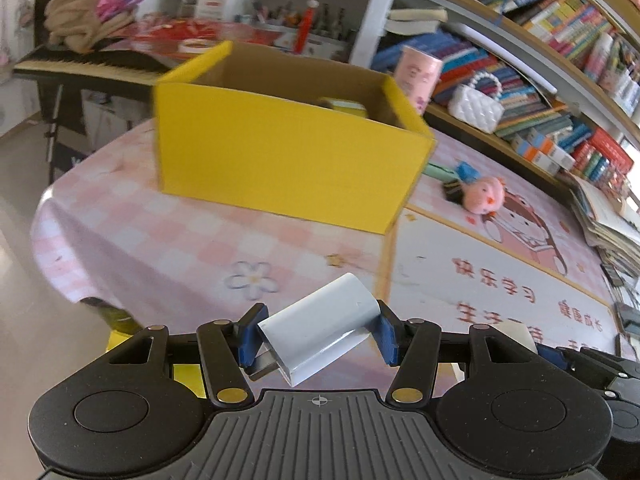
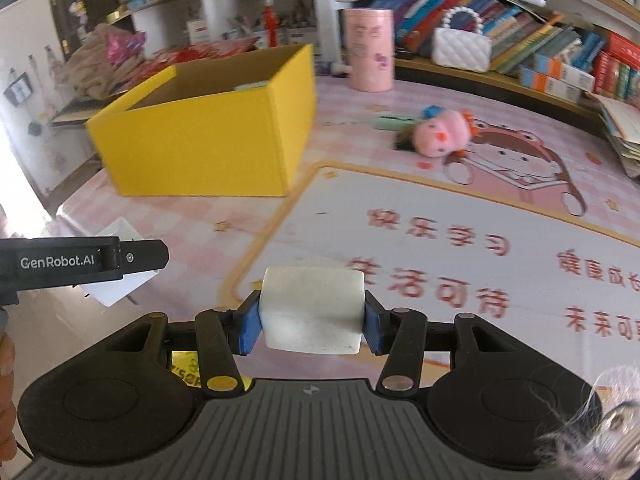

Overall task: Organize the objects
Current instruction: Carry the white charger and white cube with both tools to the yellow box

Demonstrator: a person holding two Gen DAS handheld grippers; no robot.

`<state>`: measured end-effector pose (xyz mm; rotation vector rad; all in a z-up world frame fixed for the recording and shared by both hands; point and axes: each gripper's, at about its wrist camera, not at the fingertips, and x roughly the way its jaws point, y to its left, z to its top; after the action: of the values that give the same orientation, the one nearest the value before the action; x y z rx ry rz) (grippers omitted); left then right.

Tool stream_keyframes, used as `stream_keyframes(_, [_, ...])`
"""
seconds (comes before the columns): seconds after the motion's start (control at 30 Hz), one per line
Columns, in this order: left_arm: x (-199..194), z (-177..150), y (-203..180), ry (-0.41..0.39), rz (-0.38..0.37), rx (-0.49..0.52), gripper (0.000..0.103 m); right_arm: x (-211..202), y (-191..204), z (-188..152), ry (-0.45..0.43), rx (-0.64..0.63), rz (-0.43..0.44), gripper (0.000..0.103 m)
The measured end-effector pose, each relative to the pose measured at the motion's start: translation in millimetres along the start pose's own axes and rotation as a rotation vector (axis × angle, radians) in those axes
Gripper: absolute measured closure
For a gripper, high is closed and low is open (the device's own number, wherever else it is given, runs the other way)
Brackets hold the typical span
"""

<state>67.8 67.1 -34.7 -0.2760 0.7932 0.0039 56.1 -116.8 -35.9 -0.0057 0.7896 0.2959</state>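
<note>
Above the pink checked table (image 1: 120,248), both hands are carrying loads toward the yellow box (image 1: 280,160), which is sitting open-topped at the far left part of the table. The left gripper (image 1: 318,330) is clamping a white plug-in charger (image 1: 320,332) between its blue pads; the charger is lying skewed across the jaws, one corner poking forward, its metal prongs sticking out at the near end. The right gripper (image 2: 312,320) is squeezing a white, slightly grubby rounded block (image 2: 314,312), seated squarely.

The skewed hold is looking like the weak point: the charger's smooth, glossy shell is offering the pads little purchase, so a jolt may be twisting it loose short of the box. The two grippers are also travelling close together, side by side, and could be knocking each other at the rim. A pink plush toy (image 2: 440,136) and a green item beside it are waiting near the table's far edge, well apart from the box
</note>
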Motion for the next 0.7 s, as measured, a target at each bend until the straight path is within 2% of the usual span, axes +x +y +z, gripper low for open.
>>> stream_keyframes(0.7, [-36.4, 7.3, 65.1, -0.098, 0.001, -0.025, 0.049, 0.6, 81.7, 3.7, -0.038, -0.088, 0.041, 0.056])
